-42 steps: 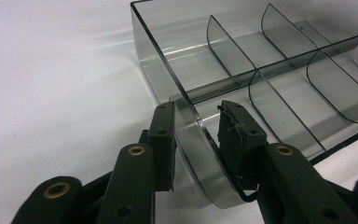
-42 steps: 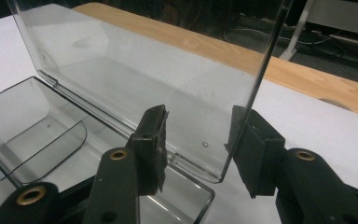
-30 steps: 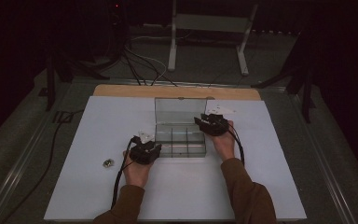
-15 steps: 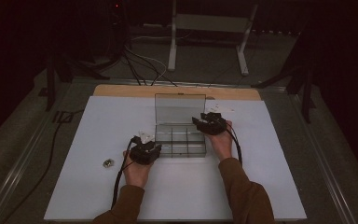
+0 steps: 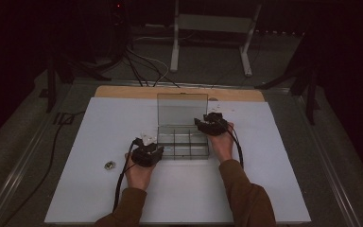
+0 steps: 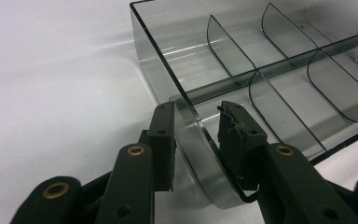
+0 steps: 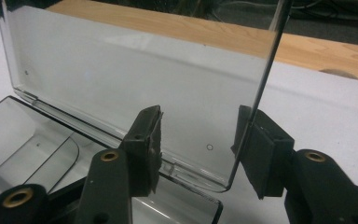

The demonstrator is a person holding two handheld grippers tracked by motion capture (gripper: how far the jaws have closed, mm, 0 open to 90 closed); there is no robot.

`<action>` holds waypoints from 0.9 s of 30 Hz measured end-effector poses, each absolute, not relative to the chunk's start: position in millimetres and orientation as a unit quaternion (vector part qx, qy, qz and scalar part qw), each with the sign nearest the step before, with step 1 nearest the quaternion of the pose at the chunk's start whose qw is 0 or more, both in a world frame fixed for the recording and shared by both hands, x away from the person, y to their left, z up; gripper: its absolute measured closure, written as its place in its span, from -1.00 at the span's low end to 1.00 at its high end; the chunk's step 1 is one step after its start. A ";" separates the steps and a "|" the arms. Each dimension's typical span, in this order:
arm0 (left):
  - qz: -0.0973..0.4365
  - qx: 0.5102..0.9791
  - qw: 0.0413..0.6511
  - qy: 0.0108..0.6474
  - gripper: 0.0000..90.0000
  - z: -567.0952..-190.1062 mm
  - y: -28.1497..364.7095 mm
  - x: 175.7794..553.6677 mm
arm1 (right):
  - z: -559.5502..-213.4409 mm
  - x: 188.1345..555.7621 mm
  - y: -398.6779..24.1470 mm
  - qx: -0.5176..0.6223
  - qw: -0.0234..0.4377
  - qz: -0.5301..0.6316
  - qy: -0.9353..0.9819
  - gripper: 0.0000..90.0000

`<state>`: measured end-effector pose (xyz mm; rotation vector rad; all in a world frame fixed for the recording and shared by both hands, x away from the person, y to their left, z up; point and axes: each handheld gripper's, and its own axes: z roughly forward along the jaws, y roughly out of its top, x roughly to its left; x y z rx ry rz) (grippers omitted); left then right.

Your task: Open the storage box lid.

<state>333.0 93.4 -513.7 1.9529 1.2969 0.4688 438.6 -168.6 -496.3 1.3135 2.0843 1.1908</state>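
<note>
White mat slick: your left gripper (image 6: 193,135) pinches organizer box (image 6: 261,70) corner; right gripper (image 7: 198,140), just widened, straddles lid (image 7: 135,79) unclamped — lid may drop shut.

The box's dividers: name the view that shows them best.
The left gripper view: the dividers fill its upper right, close and sharp, curved tops plain. The high view shows them small and dim inside the box. The right gripper view catches one divider at lower left.
</note>
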 end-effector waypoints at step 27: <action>0.182 0.759 0.368 0.506 0.55 -513.8 93.7 331.7 | -499.3 443.9 -173.3 0.519 0.141 0.420 0.731 0.14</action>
